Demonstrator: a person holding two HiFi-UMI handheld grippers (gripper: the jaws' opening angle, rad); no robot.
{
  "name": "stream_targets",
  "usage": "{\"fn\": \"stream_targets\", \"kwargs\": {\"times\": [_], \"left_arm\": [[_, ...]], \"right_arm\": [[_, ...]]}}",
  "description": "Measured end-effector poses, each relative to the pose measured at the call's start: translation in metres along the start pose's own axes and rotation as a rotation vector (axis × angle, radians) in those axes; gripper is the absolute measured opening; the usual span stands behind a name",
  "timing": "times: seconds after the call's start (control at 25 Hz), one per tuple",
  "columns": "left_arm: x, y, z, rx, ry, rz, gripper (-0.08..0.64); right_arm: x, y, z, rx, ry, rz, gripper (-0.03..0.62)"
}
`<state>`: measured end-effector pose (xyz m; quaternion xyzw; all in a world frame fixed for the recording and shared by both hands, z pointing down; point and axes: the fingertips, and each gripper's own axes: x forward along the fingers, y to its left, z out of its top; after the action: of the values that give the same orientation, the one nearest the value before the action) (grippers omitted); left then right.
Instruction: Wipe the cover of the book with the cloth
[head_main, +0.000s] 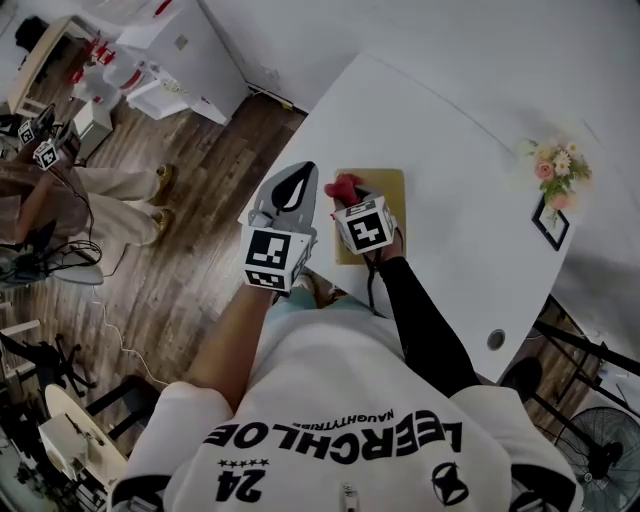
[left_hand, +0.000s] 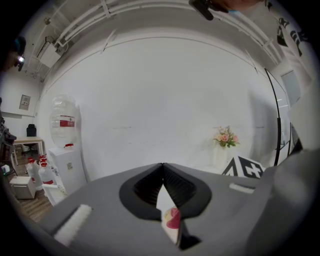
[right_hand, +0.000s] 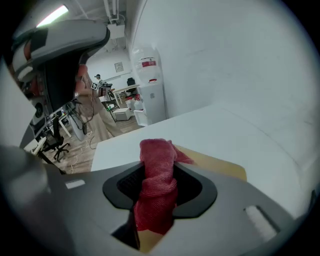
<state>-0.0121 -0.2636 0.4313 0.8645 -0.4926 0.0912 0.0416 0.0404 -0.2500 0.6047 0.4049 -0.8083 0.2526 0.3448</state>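
1. Head view: the book (head_main: 386, 190) is seen lying flat on the white table (head_main: 450, 130), close to the near left edge. Wide bare tabletop is left beyond it and to its right. The right gripper (head_main: 350, 196) is held over the book's left part, with the red cloth (head_main: 343, 186) bunched at its tip. The book's near end is covered by the marker cube. The left gripper (head_main: 300, 175) is held just beside, over the table edge and the wood floor (head_main: 200, 200).
2. Left gripper view: the left gripper (left_hand: 162, 167) is seen with tips pressed together and nothing gripped. A sliver of cloth (left_hand: 172, 219) is glimpsed through the slit below. A white wall (left_hand: 165, 90) and flowers (left_hand: 226, 137) are seen ahead.
3. Right gripper view: the right gripper (right_hand: 157, 170) is clamped on the cloth (right_hand: 157, 187). Only the book's (right_hand: 220, 165) far corner is shown, and contact with the cover cannot be made out.
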Motion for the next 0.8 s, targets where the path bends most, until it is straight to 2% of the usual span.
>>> {"fn": "stream_targets", "kwargs": {"times": [0.12,0.28,0.56,0.8], "left_arm": [[-0.006,0.005,-0.004,-0.008,0.004,0.016,0.035],[-0.006,0.005,-0.001,-0.009,-0.001,0.018,0.035],[0.002,0.003,0.003,-0.029,-0.011,0.008,0.035],[0.010,-0.005,0.001,-0.037,-0.013,0.001,0.035]], "right_arm": [[0.000,-0.004,-0.002,-0.016,0.003,-0.014,0.140],[-0.011,-0.032,-0.009,-0.011,0.022,-0.099,0.140],[-0.042,-0.098,-0.033,0.092,0.030,-0.246,0.140],[-0.057,-0.120,-0.041,0.131,0.021,-0.289,0.140]]}}
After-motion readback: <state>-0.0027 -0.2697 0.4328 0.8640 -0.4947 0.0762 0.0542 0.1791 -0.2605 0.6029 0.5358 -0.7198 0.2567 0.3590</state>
